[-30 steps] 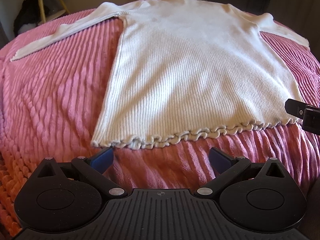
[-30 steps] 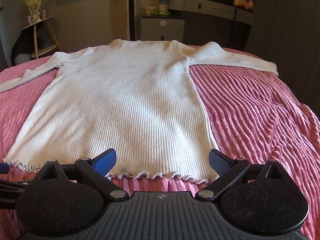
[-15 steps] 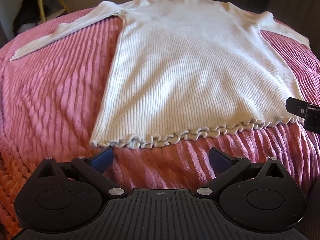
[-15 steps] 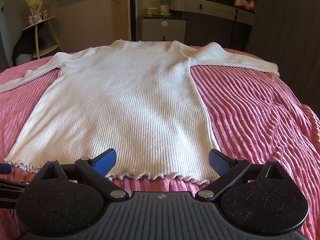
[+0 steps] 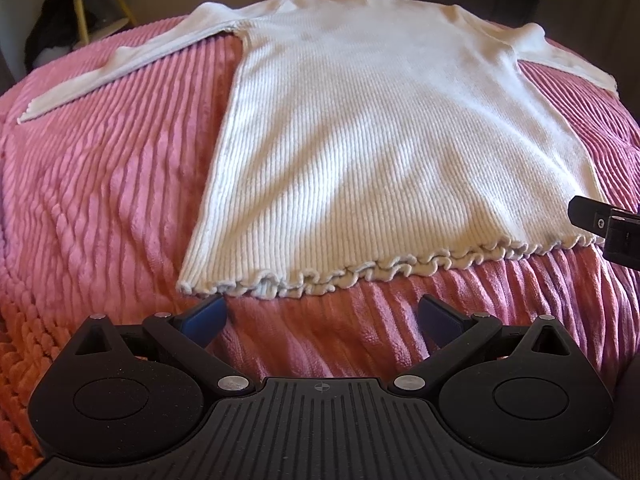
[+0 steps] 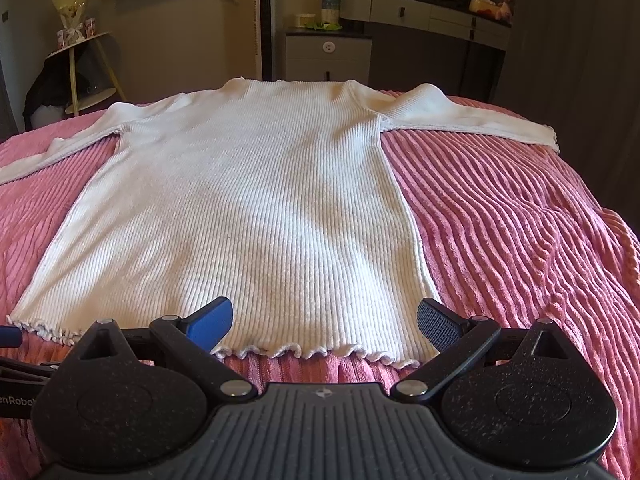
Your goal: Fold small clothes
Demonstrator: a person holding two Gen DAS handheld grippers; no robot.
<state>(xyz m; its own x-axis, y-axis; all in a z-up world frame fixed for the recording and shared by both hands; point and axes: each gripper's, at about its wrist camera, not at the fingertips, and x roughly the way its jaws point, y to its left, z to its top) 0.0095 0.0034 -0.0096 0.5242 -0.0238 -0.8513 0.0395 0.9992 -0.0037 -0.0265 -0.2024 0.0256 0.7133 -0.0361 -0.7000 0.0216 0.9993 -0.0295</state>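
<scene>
A white ribbed long-sleeved top [image 5: 380, 128] lies flat on a pink ribbed blanket [image 5: 100, 184], sleeves spread to both sides, frilled hem [image 5: 360, 272] nearest me. My left gripper [image 5: 322, 314] is open and empty, just short of the hem near its left corner. My right gripper [image 6: 324, 322] is open and empty, its blue pads [image 6: 210, 322] over the hem of the top [image 6: 248, 208] near its right corner. The right gripper also shows at the right edge of the left wrist view [image 5: 608, 228].
The pink blanket [image 6: 520, 220] covers the whole bed. A small round side table [image 6: 84, 76] stands at the back left. A grey dresser with a round mirror [image 6: 424, 16] stands behind the bed. An orange knitted cloth [image 5: 16, 344] lies at the near left edge.
Both grippers have crept slightly forward toward the hem. Both stay open, and the top has not moved.
</scene>
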